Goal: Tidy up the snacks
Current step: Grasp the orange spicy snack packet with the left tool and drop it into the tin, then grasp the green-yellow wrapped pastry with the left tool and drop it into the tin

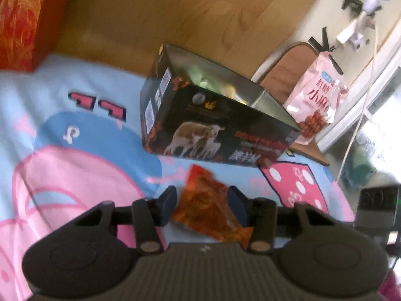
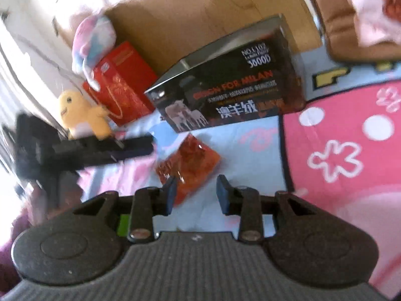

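Look between your left tongs: the orange snack packet sits there. It is shiny and crinkly, with red and orange print, and one corner points toward you. One pad is against the packet's edge, but the other shows a thin gap, so you cannot tell if the tongs are squeezing it. The picture is too blurry.

Your right tongs are open with nothing between them. From that side the same snack packet lies flat on the blanket, just ahead of the left pad and partly behind it.

Just past the packet stands the black box with sheep pictured on its side. Only the left view looks down into its open top, where some pale things lie, too blurry to name. Only that view shows the whole pink snack bag leaning beyond the box, to the right.

Only the right view shows your other tool reaching in from the left. Farther back on that side are a yellow soft toy, a red box and a pink and blue soft toy.
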A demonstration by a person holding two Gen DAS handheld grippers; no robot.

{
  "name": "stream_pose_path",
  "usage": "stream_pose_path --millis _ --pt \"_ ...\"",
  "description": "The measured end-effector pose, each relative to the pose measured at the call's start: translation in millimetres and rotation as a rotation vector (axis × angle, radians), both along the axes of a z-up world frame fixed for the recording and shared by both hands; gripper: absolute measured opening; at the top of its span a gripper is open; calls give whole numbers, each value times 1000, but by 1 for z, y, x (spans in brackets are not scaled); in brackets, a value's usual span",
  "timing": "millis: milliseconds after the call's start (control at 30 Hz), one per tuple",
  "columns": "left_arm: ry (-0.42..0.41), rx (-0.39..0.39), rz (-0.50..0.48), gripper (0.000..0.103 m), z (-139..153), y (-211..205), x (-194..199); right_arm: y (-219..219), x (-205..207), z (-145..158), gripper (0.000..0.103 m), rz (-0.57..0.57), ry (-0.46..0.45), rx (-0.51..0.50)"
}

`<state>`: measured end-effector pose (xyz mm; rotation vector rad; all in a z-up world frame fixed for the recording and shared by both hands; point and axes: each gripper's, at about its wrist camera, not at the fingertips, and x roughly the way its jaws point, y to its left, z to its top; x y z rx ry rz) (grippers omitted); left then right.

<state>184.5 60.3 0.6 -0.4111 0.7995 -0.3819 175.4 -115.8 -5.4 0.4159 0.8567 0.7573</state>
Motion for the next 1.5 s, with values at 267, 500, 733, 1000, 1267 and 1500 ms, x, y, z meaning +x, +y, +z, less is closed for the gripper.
stream_pose_path --millis 267,500,733,1000,1267,1500 --pt "-54 86 13 41 0 -14 -14 25 2 -2 6 36 -54 -30" --pt "-72 11 46 41 25 -10 -24 21 -12 11 5 -4 -173 -17" --pt "-244 19 25 41 92 -17 -7 15 -15 72 5 -42 -370 53" --pt "-164 61 -7 55 75 -43 74 18 49 72 46 -330 -542 -136" --pt "-224 -51 95 55 72 8 31 -24 60 50 47 -460 -507 -7" --pt "-186 -9 156 55 71 49 -51 -27 46 62 48 -392 -526 39"
